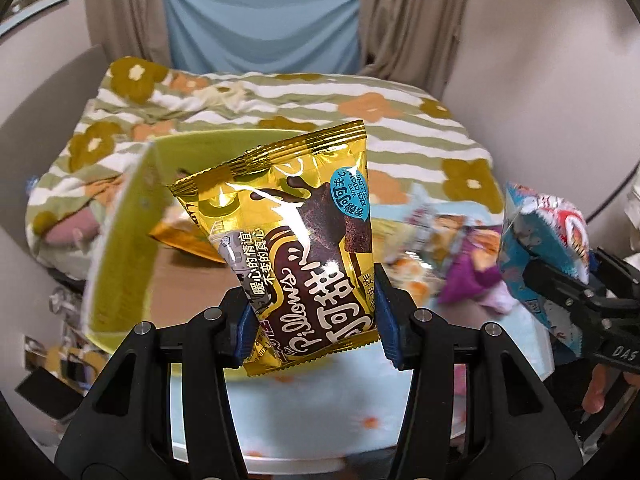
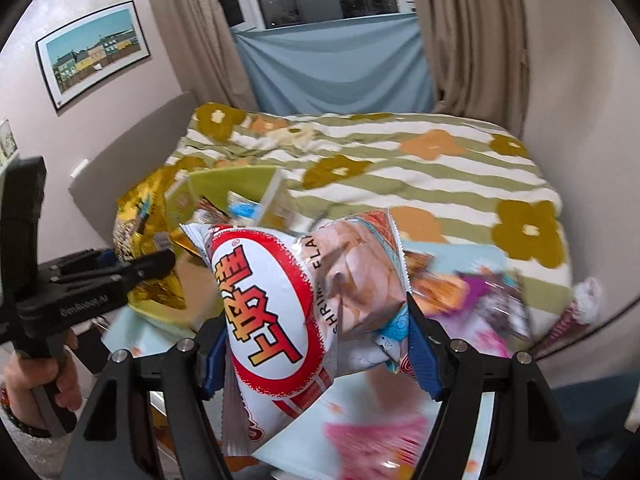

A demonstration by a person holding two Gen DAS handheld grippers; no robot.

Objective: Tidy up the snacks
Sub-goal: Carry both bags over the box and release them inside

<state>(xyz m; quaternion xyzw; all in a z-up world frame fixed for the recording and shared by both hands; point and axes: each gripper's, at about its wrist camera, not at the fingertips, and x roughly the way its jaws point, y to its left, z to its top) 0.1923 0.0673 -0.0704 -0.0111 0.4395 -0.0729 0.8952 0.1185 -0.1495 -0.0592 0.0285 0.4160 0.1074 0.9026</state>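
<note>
My left gripper (image 1: pixel 314 320) is shut on a gold chocolate Pillows snack bag (image 1: pixel 296 240) and holds it upright above the green box (image 1: pixel 120 248). My right gripper (image 2: pixel 316 356) is shut on a white and red shrimp chips bag (image 2: pixel 288 312), held above the table. The right gripper with its bag shows at the right edge of the left wrist view (image 1: pixel 560 284). The left gripper with the gold bag shows at the left of the right wrist view (image 2: pixel 132 268). Another gold packet (image 1: pixel 184 240) lies inside the green box.
Several loose snack packets (image 1: pixel 452 248) lie on the light blue tablecloth (image 1: pixel 320 412). A pink packet (image 2: pixel 376 440) lies near the table's front. A bed with a striped flowered blanket (image 2: pixel 400 176) stands behind the table. A curtained window (image 2: pixel 332 48) is at the back.
</note>
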